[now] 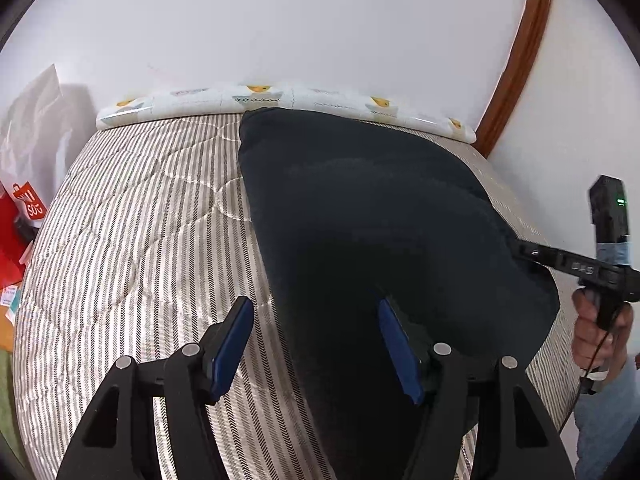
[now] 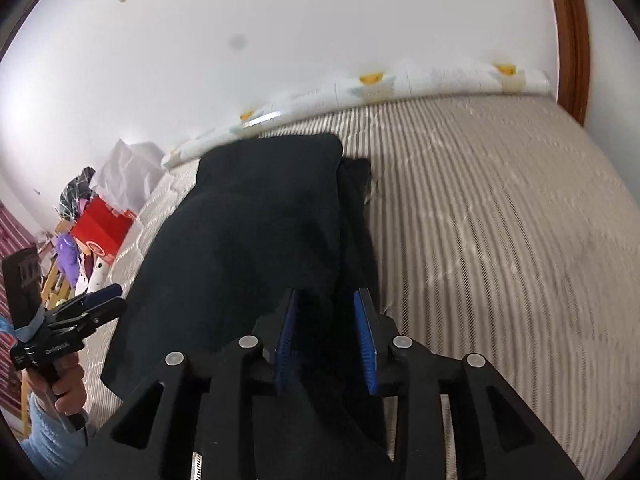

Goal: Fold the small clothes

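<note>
A black garment [image 1: 380, 220] lies lengthwise on the striped mattress [image 1: 140, 220], reaching from the near edge to the far end. My left gripper [image 1: 318, 348] is open above its near left border. One blue pad hangs over the mattress, the other over the cloth, and neither presses on it. In the right wrist view the garment [image 2: 260, 208] runs up between the blue pads of my right gripper [image 2: 326, 344], which is shut on a bunched fold at its right side. The left wrist view shows the right gripper [image 1: 520, 250] biting the cloth's right edge. The left gripper [image 2: 114, 298] shows at the left.
A long patterned cushion [image 1: 280, 98] lines the white wall at the mattress's far end. A wooden door frame [image 1: 520, 60] stands on the right. A red bag [image 2: 100, 226], a white bag [image 2: 128, 168] and other clutter sit past the left side. A hand [image 1: 596, 328] holds the right gripper's handle.
</note>
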A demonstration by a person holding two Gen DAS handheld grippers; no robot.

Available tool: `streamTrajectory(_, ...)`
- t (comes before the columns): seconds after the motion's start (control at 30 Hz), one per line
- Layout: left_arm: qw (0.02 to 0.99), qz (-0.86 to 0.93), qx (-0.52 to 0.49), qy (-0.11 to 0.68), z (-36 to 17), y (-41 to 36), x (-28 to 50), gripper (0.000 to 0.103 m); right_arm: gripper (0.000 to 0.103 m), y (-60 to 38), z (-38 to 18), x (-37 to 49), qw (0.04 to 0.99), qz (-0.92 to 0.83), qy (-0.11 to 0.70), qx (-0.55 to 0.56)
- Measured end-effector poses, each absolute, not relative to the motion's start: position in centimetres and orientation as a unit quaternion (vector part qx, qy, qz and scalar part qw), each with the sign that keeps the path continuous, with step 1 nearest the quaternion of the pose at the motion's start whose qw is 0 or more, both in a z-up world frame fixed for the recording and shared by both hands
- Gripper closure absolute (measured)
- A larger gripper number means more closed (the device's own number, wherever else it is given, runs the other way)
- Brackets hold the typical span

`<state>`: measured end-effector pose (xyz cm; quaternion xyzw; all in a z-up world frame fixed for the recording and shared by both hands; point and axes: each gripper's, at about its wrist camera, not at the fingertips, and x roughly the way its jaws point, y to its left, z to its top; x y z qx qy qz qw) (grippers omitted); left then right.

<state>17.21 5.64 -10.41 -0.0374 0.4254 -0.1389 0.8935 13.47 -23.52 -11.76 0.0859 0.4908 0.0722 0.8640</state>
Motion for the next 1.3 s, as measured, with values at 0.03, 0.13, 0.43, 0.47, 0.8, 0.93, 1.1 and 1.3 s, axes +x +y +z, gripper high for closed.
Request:
streamTrajectory(0.03,0.894,-0.138,-0.036,0.425,-10.4,5.6,17.2,0.04,0.08,-23.5,-12.5,13.9,0.859,0.072,0.499,0.09)
streamTrajectory(0.13,0.893,-0.136,-0.037,0.428,-10.4,5.7,16.9,0.04,0.101,-24.4,-12.2,14.0,0.864,0.094,0.481,0.117)
streamTrajectory(0.43,0.893,-0.137,-0.043,0.427,-10.4,5.8,15.9,0.04,0.096,-24.9,-10.9,11.9,0.886,0.057,0.45,0.096)
streamTrajectory(0.47,0.893,-0.136,-0.042,0.427,-10.4,5.8,15.9,0.04,0.095,-24.8,-10.5,11.5,0.888,0.047,0.447,0.094)
streamTrajectory(0.8,0.898,-0.125,-0.042,0.419,-10.2,5.3,14.4,0.04,0.096,-24.7,-11.8,8.5,0.889,0.017,0.452,0.075)
streamTrajectory(0.93,0.899,-0.123,-0.036,0.419,-10.1,5.6,13.1,0.04,0.102,-24.9,-11.5,6.9,0.895,-0.03,0.442,0.045)
streamTrajectory(1.1,0.898,-0.119,-0.036,0.422,-10.2,5.9,11.3,0.04,0.1,-25.2,-9.6,4.8,0.902,-0.047,0.427,0.041)
streamTrajectory(1.3,0.902,-0.116,-0.029,0.415,-9.2,5.0,8.9,0.04,0.085,-22.8,-7.7,2.7,0.912,-0.04,0.407,0.028)
